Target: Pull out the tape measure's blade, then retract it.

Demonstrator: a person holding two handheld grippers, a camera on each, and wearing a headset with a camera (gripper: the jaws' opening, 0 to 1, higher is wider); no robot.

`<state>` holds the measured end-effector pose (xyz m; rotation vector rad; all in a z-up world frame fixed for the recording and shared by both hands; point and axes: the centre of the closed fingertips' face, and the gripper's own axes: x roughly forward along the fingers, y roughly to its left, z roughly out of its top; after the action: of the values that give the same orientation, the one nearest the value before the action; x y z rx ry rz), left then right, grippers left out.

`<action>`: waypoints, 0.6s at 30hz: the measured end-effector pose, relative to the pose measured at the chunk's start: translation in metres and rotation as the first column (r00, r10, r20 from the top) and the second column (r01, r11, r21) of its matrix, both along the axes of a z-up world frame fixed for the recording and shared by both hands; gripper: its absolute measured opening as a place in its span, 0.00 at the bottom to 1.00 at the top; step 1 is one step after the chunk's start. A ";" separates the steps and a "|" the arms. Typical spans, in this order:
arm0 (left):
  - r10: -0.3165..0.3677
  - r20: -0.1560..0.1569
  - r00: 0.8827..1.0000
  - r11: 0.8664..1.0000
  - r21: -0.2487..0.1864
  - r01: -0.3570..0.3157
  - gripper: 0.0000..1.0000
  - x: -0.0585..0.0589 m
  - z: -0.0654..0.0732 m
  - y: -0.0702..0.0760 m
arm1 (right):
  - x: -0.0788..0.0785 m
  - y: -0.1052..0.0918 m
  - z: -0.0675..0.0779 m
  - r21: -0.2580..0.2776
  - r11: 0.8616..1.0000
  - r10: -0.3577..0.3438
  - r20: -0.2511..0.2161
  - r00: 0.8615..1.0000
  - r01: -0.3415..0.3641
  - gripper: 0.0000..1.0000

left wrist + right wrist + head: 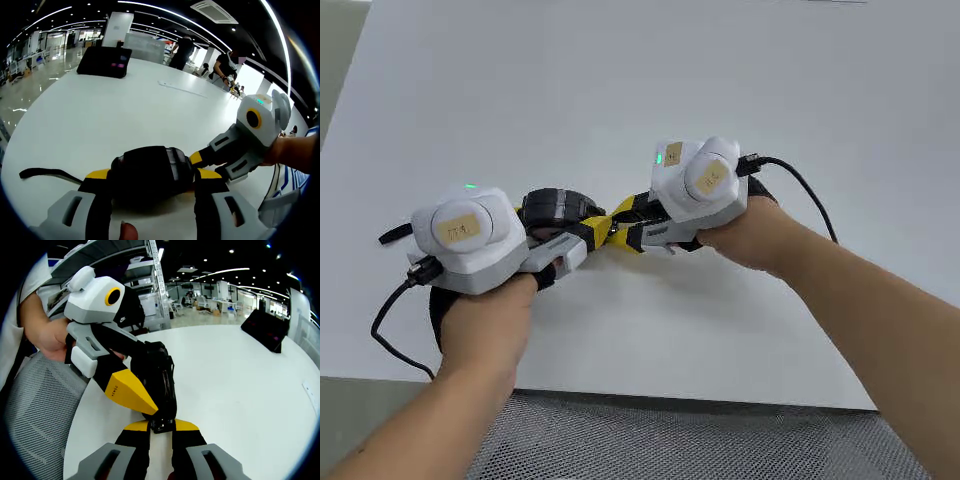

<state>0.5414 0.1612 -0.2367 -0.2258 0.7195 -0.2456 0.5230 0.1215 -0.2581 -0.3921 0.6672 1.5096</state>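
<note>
The black tape measure (558, 208) is held just above the white table (620, 90). My left gripper (582, 228) is shut on its case (150, 165), with one yellow-tipped jaw on each side. The case's black strap (45, 173) trails off to the left. My right gripper (625, 225) comes in from the opposite side, and its jaws meet at the case's mouth. In the right gripper view the right gripper (161, 426) is shut on the small black end tab of the blade (162, 423), close against the case (160, 375). No length of blade shows.
The table's front edge (620, 398) runs just under my hands, with grey mesh (670, 440) below it. A black box (102, 62) stands far across the table. Black cables (810, 195) trail from both grippers. People (182, 50) stand beyond the table.
</note>
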 end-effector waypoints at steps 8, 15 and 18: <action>-0.008 0.002 1.000 1.000 0.008 0.008 0.65 0.000 0.000 0.000 | 0.002 -0.002 -0.001 -0.001 1.000 -0.011 -0.011 1.000 0.011 0.16; 0.004 0.012 1.000 1.000 0.028 -0.004 0.70 0.002 0.002 0.005 | 0.003 -0.004 0.001 0.005 1.000 -0.023 -0.013 1.000 0.023 0.18; 0.000 0.014 1.000 1.000 0.024 -0.001 0.69 0.001 0.003 0.005 | 0.003 -0.005 0.002 0.012 0.999 -0.038 -0.023 0.999 0.039 0.21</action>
<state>0.5427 0.1662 -0.2335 -0.2010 0.7084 -0.2376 0.5263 0.1160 -0.2557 -0.3508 0.6796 1.4830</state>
